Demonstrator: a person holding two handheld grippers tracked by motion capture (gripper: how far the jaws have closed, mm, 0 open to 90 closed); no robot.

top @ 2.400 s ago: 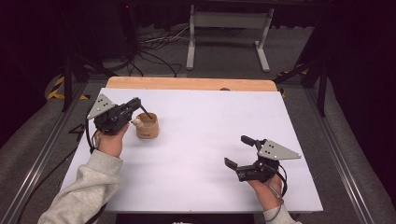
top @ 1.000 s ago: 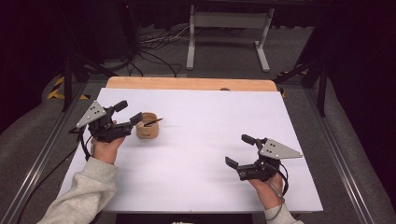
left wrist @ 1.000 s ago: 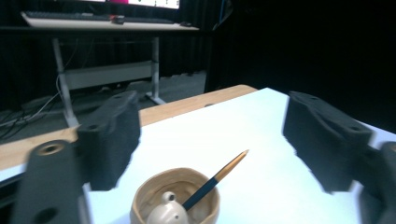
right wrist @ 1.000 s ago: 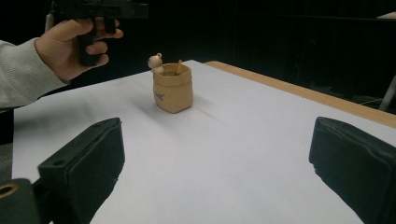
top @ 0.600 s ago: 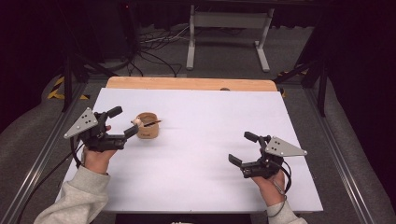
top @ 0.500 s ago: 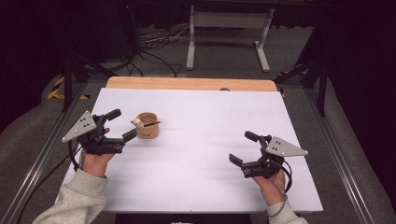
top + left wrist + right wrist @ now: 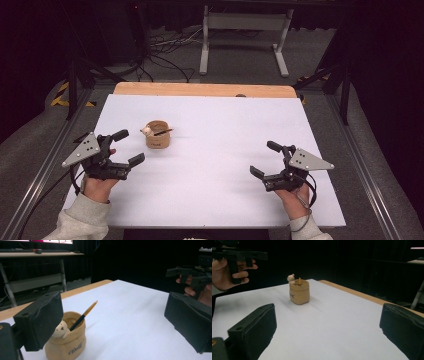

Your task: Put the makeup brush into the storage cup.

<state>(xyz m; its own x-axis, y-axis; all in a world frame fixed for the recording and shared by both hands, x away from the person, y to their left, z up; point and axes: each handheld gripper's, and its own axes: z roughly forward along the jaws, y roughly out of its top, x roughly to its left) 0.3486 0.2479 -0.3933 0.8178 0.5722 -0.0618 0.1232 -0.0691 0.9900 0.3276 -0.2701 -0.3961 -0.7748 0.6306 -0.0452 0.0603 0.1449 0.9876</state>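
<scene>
A small tan pot (image 7: pixel 157 136) stands on the white table (image 7: pixel 225 120), left of centre. A dark pencil with a yellow end (image 7: pixel 163 132) leans in it beside a small white figure (image 7: pixel 146 131). My left gripper (image 7: pixel 128 146) is down-left of the pot, a short gap away. Its jaws have just been opening, and they stand open with nothing between them. In the left gripper view the pot (image 7: pixel 67 345) sits just past the left jaw. My right gripper (image 7: pixel 265 159) is open and empty at the right front, with the pot (image 7: pixel 299 292) far ahead.
A wooden strip (image 7: pixel 205 90) runs along the table's far edge. Beyond it are a metal stand (image 7: pixel 245 30) and cables on the floor. Metal rails flank the table. The right hand's gripper (image 7: pixel 192 275) shows far off in the left gripper view.
My left gripper has drawn away from the pot, leftward and toward the person, with its jaws wider. The pencil stays leaning in the pot. The right gripper has hardly moved.
</scene>
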